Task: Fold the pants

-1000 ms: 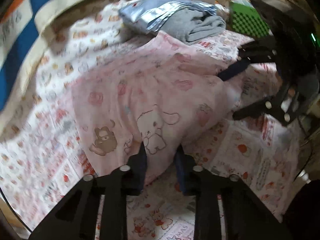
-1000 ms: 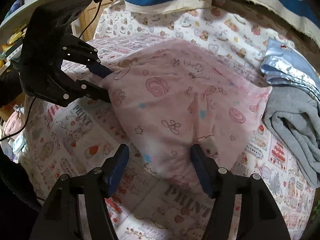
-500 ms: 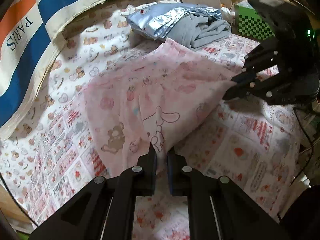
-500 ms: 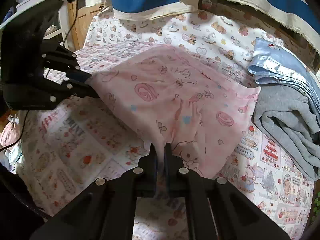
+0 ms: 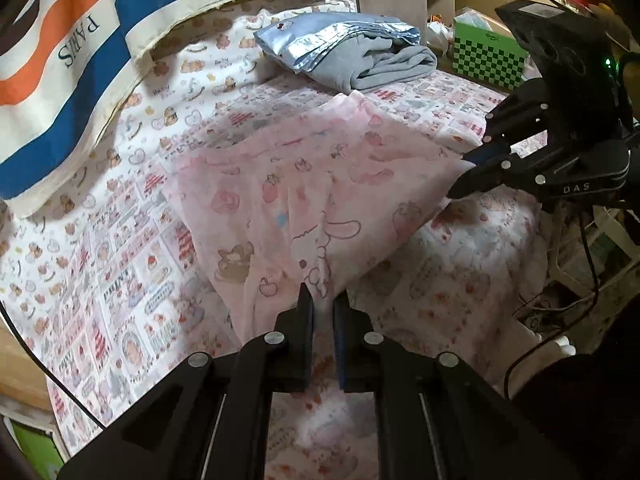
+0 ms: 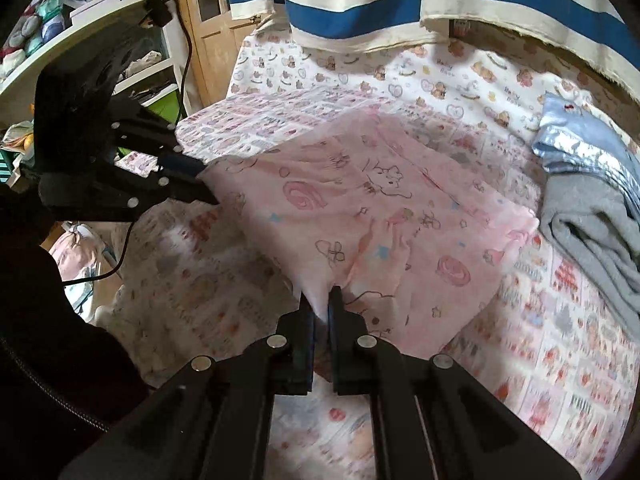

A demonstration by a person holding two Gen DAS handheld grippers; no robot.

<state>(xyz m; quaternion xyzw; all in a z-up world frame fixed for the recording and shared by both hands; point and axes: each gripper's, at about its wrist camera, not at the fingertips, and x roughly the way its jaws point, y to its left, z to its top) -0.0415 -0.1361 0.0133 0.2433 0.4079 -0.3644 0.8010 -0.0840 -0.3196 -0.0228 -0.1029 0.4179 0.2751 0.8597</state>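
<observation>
Pale pink cartoon-print pants (image 5: 320,184) lie on a bed with a patterned sheet (image 5: 120,264), with the near edge lifted. My left gripper (image 5: 322,300) is shut on one near corner of the pants; it also shows in the right wrist view (image 6: 206,184). My right gripper (image 6: 320,302) is shut on the other near corner of the pants (image 6: 380,216); it also shows in the left wrist view (image 5: 464,172). The edge stretches taut between the two grippers, raised above the sheet.
A folded pile of grey and light blue clothes (image 5: 360,52) lies at the far end of the bed, also in the right wrist view (image 6: 592,208). A striped "PARIS" cloth (image 5: 80,52) hangs along the wall. A green checkered box (image 5: 488,56) and shelves (image 6: 100,20) stand beside the bed.
Both grippers have closed on the near corners of the pants and lifted them. The edge has risen off the sheet and pulled taut.
</observation>
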